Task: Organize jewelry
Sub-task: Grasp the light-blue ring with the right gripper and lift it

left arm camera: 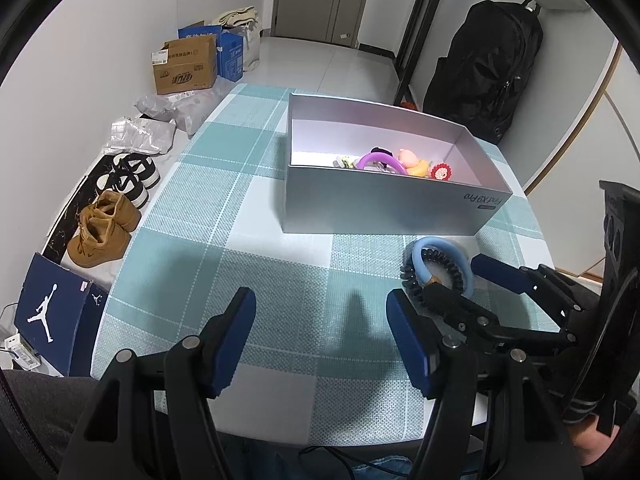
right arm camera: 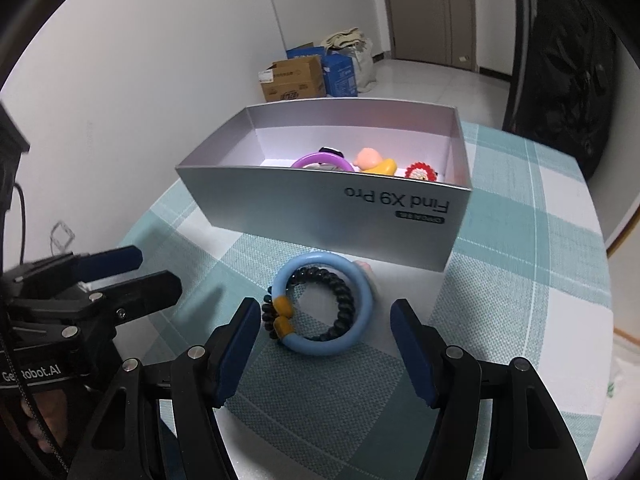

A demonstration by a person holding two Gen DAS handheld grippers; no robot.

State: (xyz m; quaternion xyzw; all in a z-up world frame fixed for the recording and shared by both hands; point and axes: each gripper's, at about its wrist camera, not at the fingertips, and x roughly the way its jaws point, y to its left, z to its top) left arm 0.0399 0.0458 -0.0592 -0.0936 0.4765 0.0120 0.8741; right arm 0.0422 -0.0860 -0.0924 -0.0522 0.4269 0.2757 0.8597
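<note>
my right gripper point(right arm camera: 324, 324) is wide open and holds nothing, the blue ring point(right arm camera: 325, 304) with the black coil bracelet point(right arm camera: 340, 300) lies flat on the cloth just ahead between its fingers, near side of the grey box point(right arm camera: 320, 216), while my left gripper point(left arm camera: 320, 320), also open and empty, is farther away on the left.

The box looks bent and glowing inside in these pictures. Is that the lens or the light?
Both. Right wrist view: the fisheye bows the silver box's straight front edge, and its white inner walls are washed out by bright light. Left wrist view: edges curve likewise, and the left gripper's fingers cast soft dark shadows on the checked tablecloth.
</note>
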